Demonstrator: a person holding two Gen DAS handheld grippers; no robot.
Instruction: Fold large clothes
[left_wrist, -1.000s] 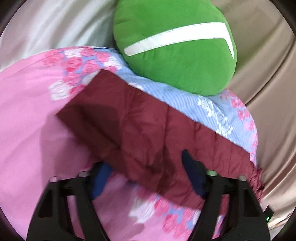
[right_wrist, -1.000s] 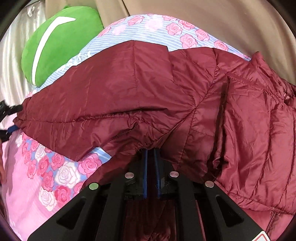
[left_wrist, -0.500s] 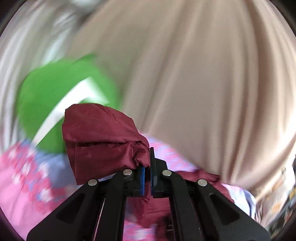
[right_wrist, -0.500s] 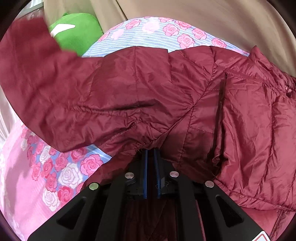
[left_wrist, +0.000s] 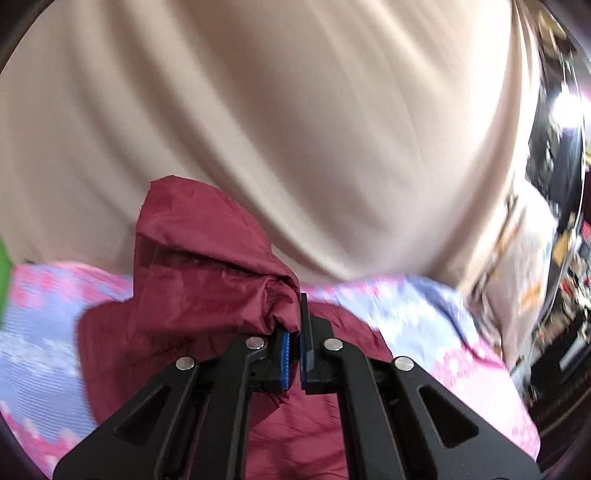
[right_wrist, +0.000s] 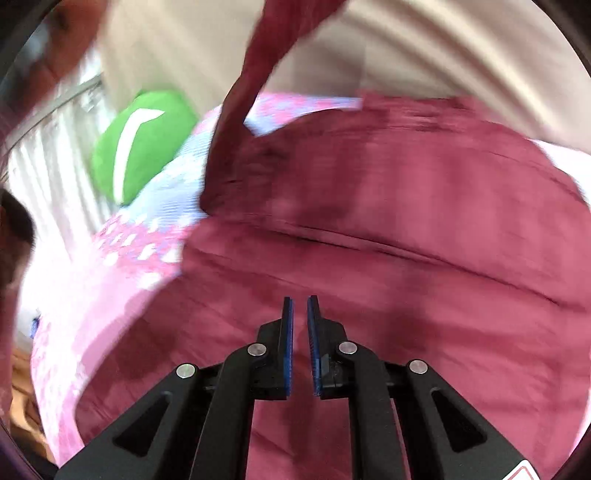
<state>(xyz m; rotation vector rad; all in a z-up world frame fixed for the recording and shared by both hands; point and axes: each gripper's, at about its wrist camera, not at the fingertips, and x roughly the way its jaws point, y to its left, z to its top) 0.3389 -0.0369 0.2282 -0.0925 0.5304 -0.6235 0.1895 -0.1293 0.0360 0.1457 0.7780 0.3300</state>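
The fold is looking barely begun: most of the jacket (right_wrist: 388, 229) is lying spread over the bed (right_wrist: 122, 266), filling the centre and right of the right wrist view, and only one end is coming up. Starting at the left of that view, a green cushion (right_wrist: 142, 146) with a white stripe is sitting at the upper left beside the bed's pink and blue rose-print cover; a strip of the dark red fabric is rising from the jacket toward the top centre. In the left wrist view that raised part is bunching into a crumpled peak at centre left, and the left hand-held gripper (left_wrist: 294, 332) is pinching it, its blue pads pressed onto the cloth. The right hand-held gripper (right_wrist: 300, 332) is hovering at bottom centre with a narrow gap and nothing between its pads. The jacket is thin, slightly shiny, quilted and limp. A beige curtain (left_wrist: 314, 129) is hanging in soft folds behind. Laying the lifted part across and further folds appear left.
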